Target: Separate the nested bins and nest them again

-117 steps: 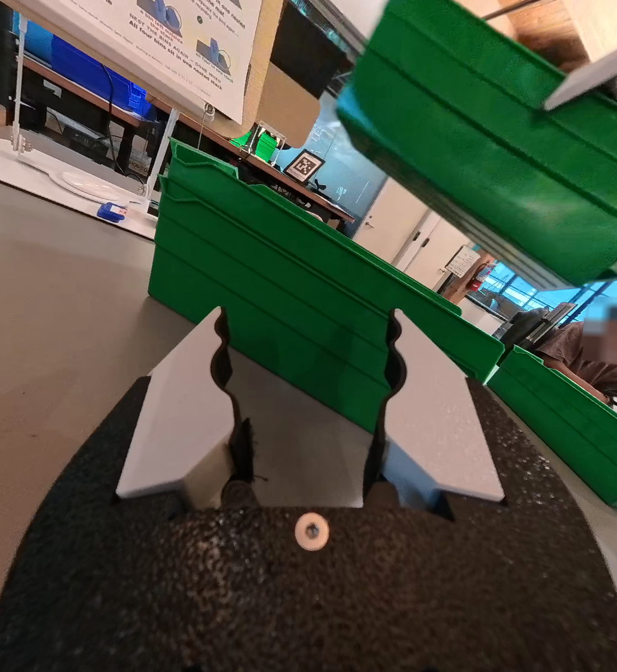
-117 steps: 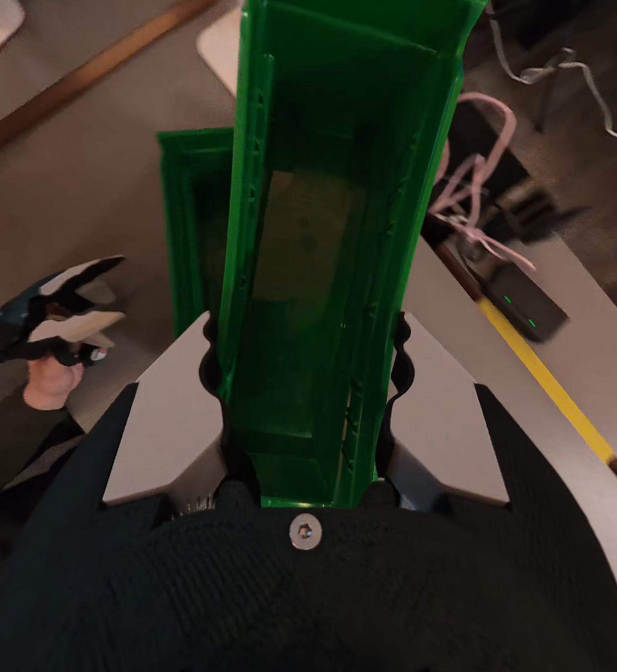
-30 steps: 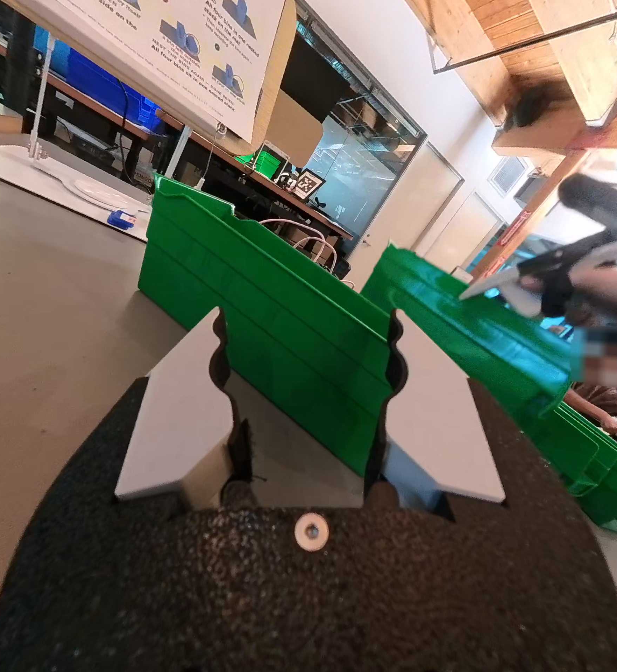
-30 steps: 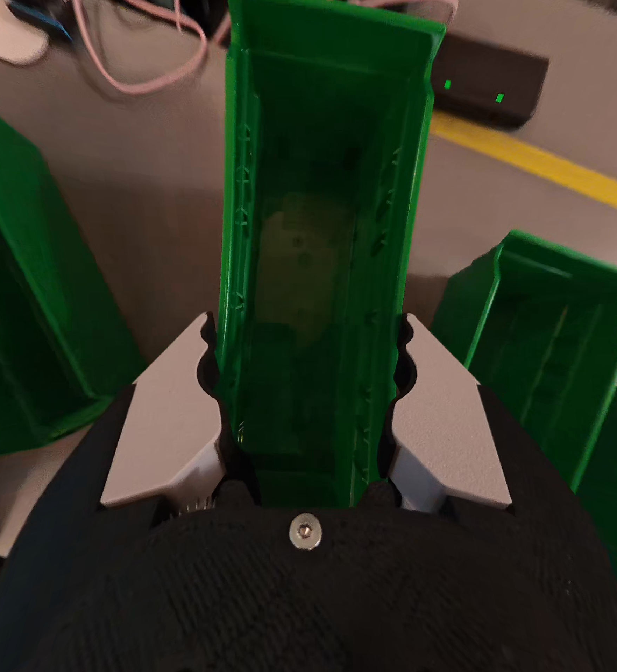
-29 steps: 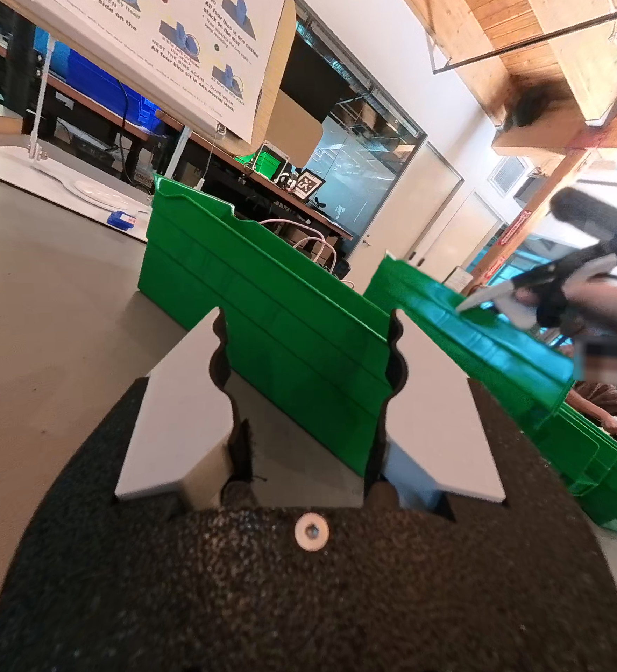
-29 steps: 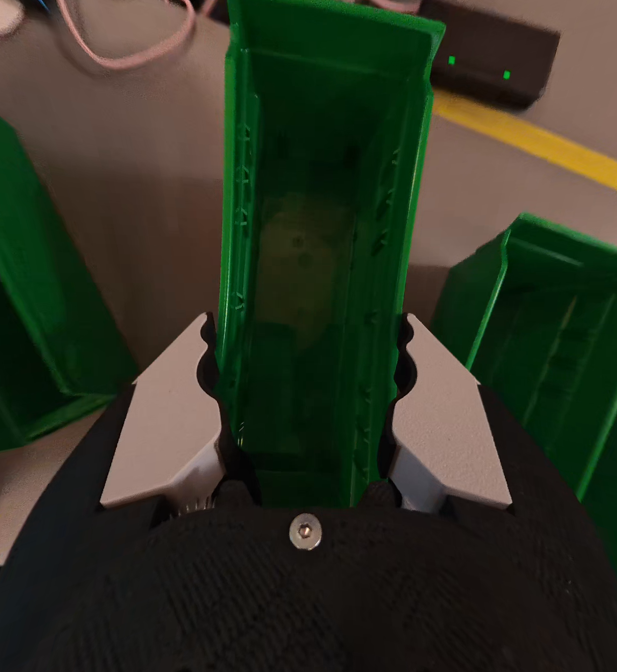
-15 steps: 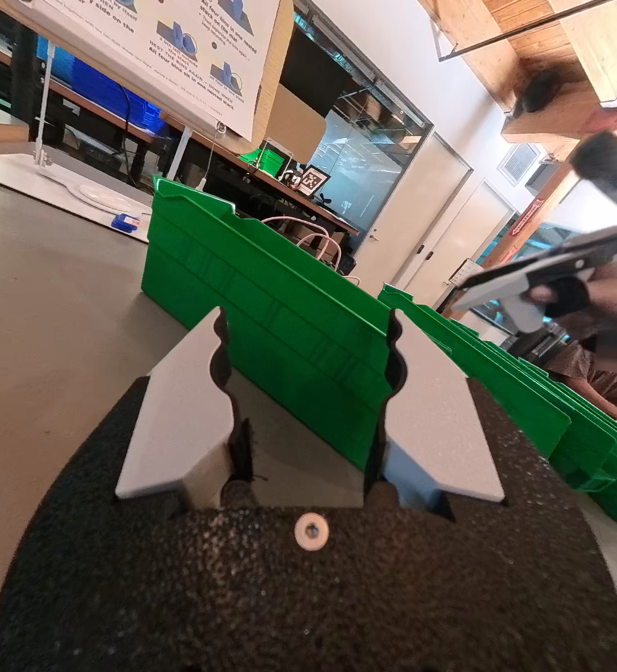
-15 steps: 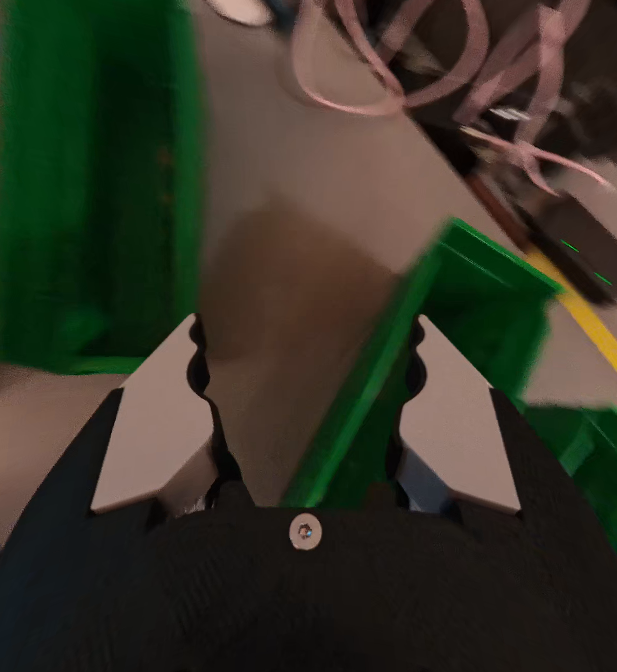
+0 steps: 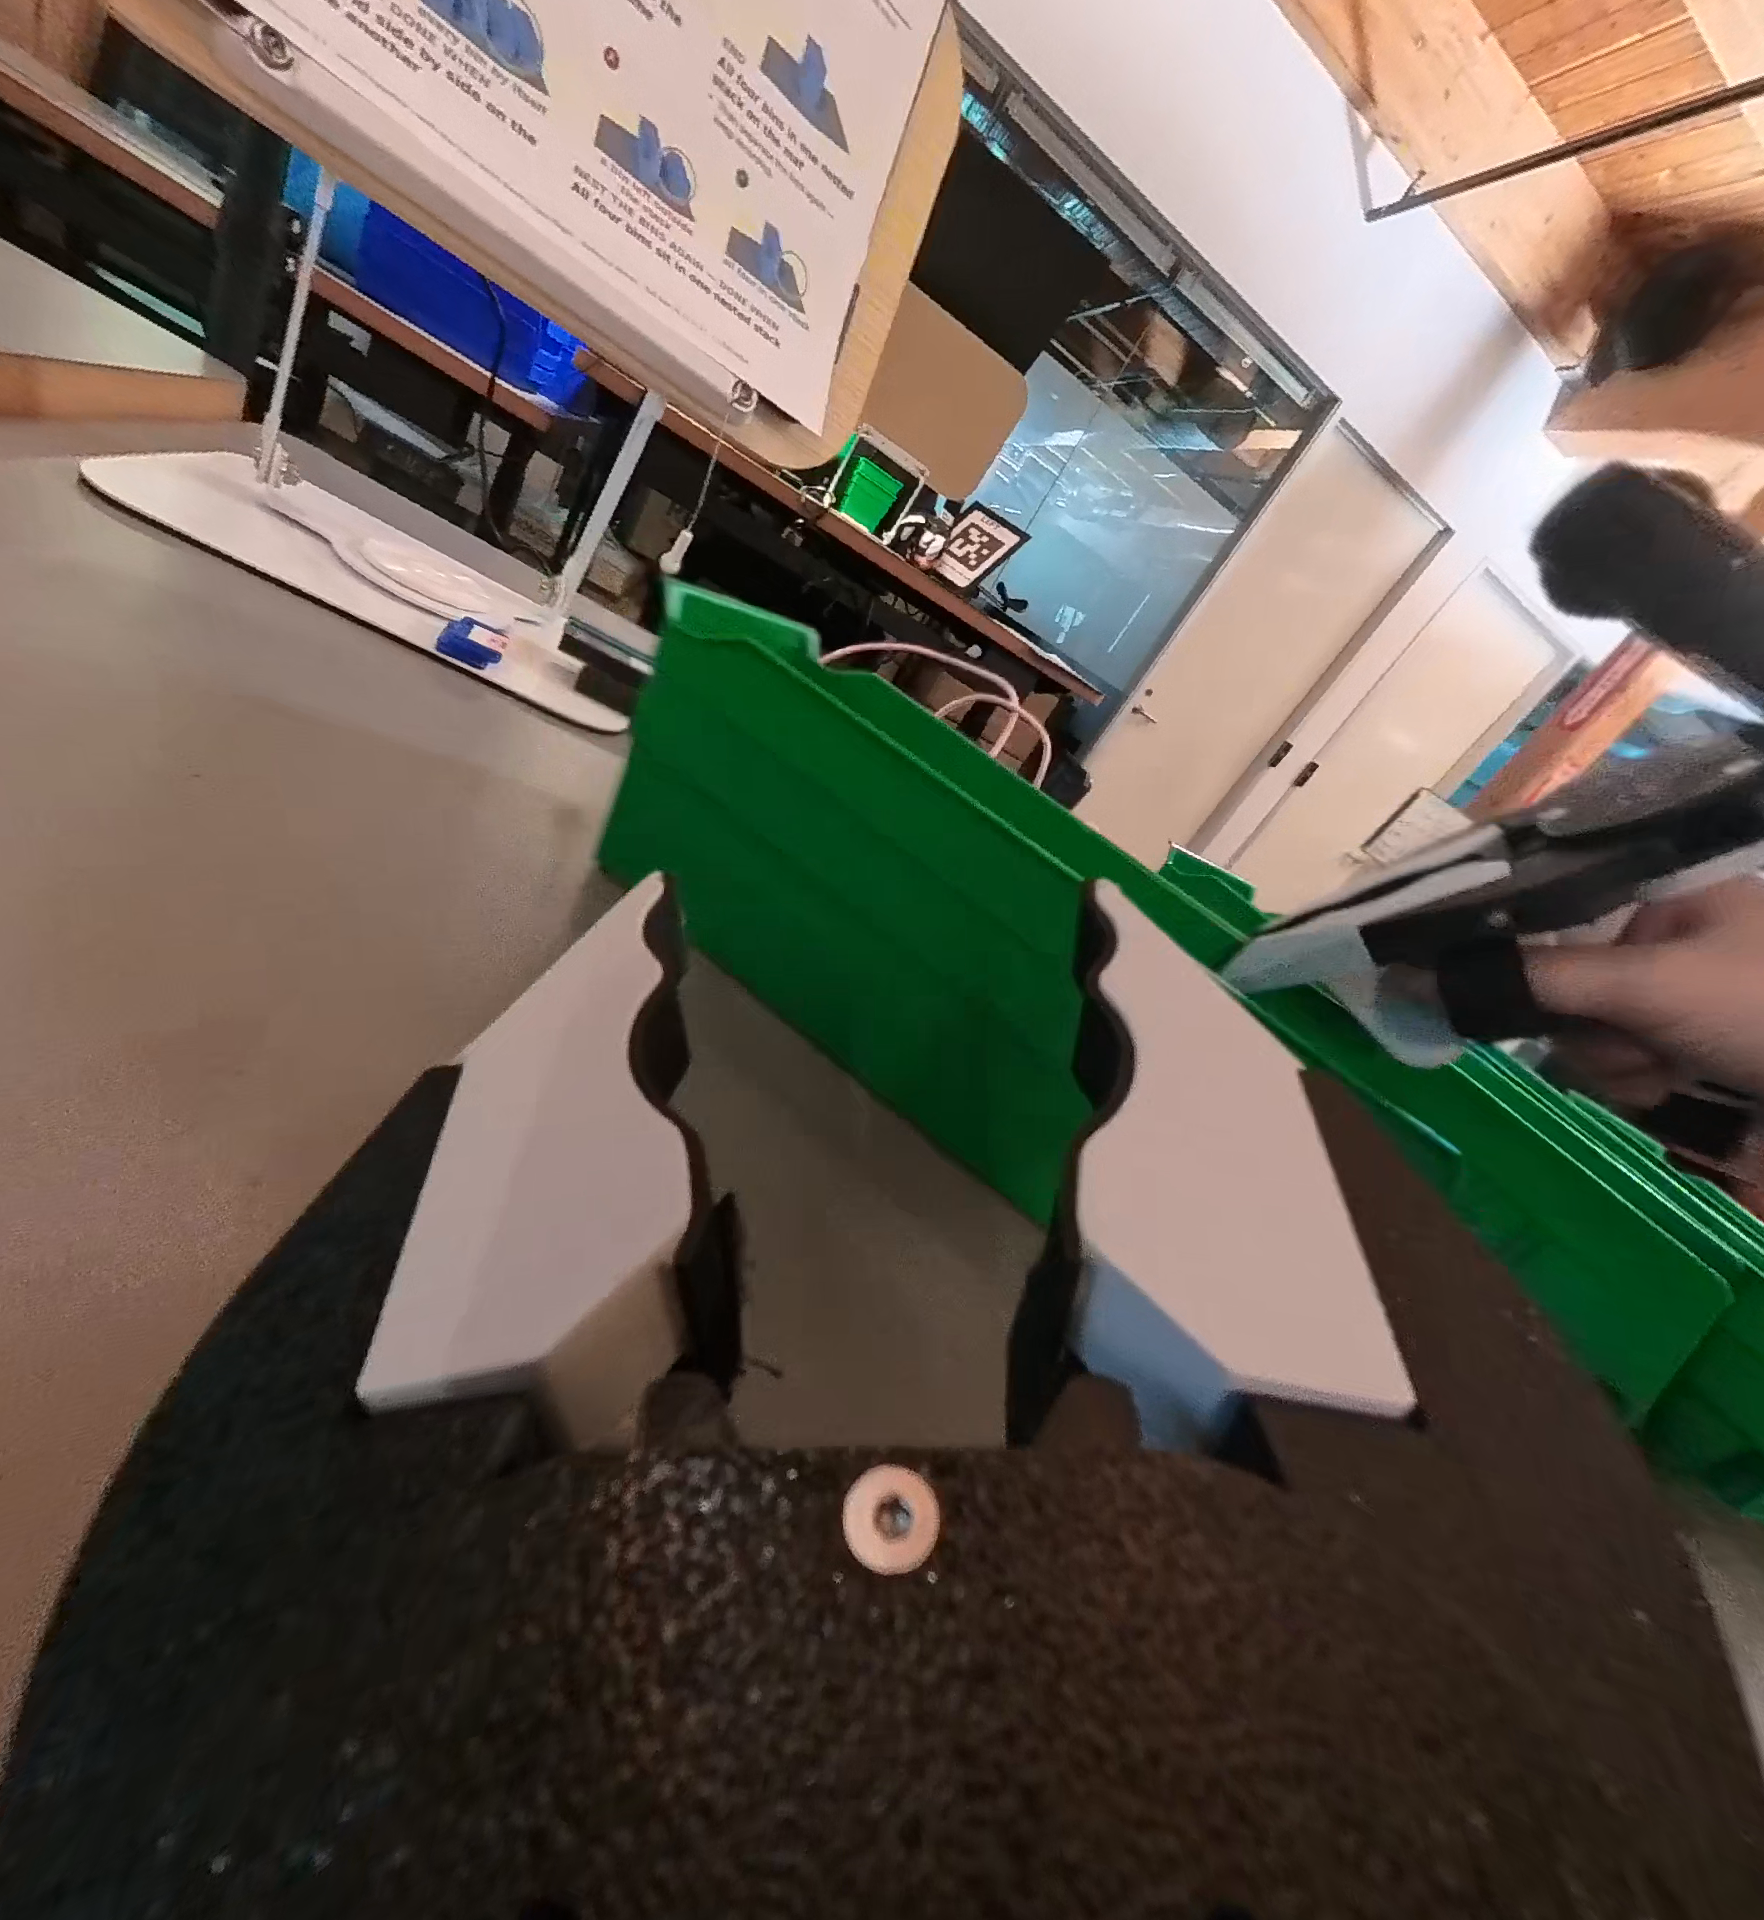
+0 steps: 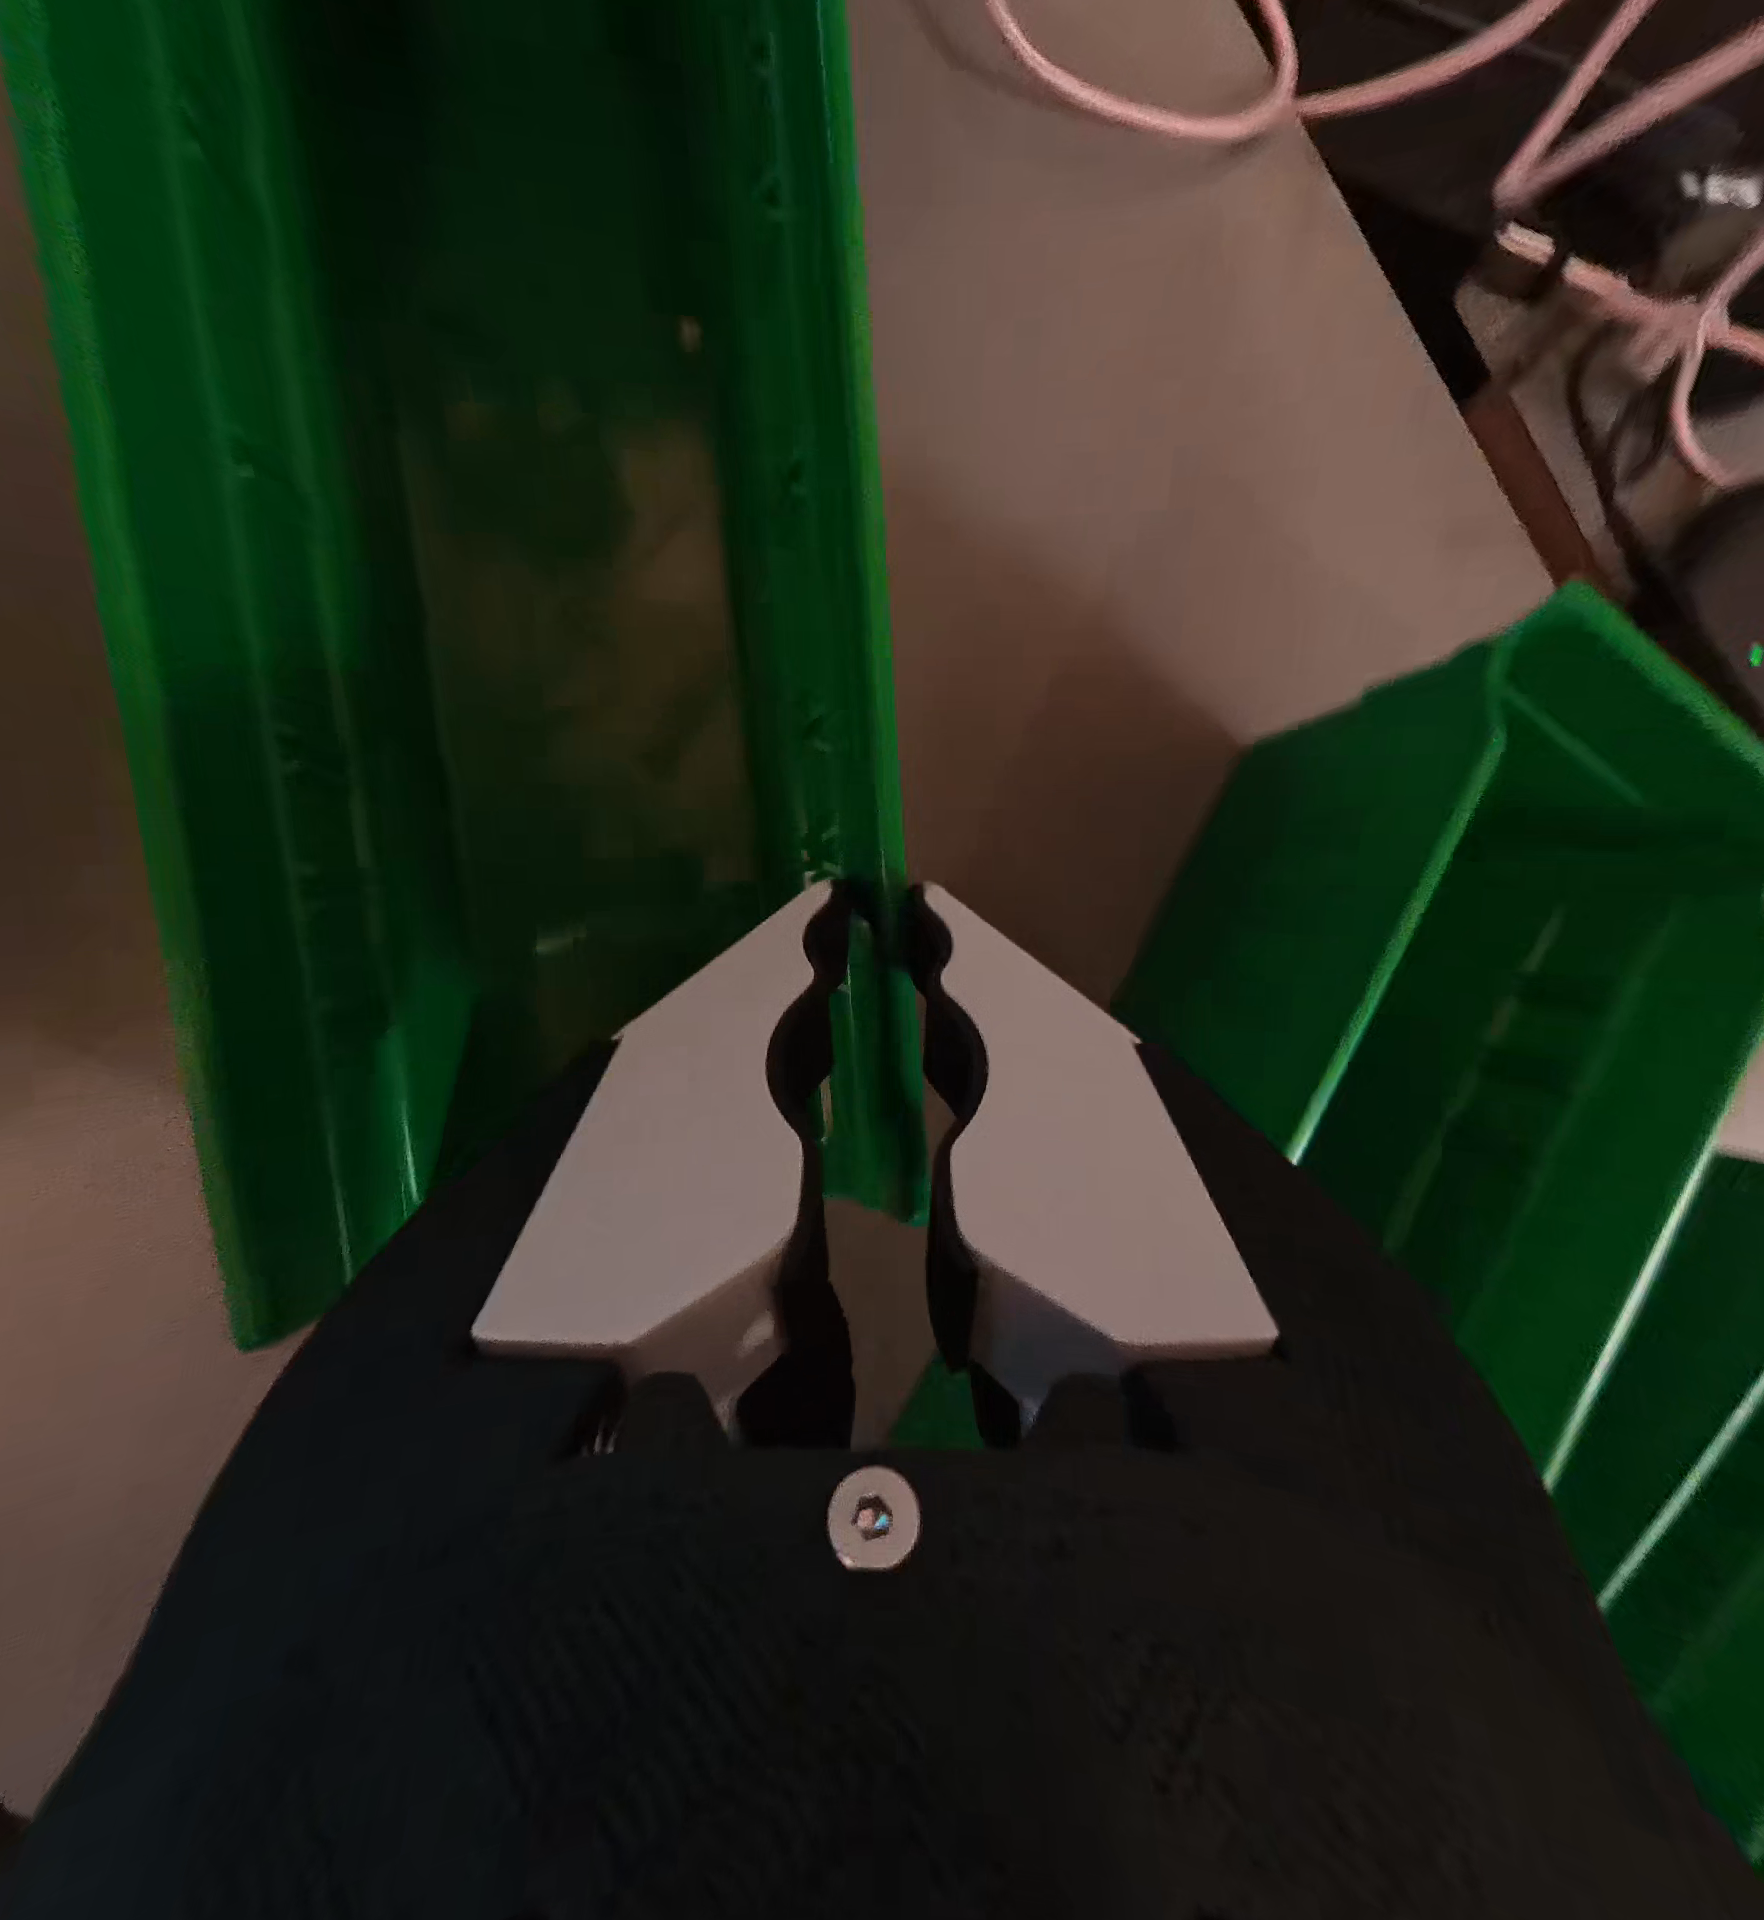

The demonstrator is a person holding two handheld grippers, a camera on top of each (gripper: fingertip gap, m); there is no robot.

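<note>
My right gripper [image 10: 876,914] now pinches a bin wall

Half a second ago it was spread wide; now it clamps the long green bin's [image 10: 421,644] right wall on the table [image 10: 1117,520]. My left gripper [image 9: 883,935] stays wide, empty.

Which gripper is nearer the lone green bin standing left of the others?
Right. The right gripper has its jaws shut on the side wall of the lone green bin; the left gripper sits open, short of it.
</note>
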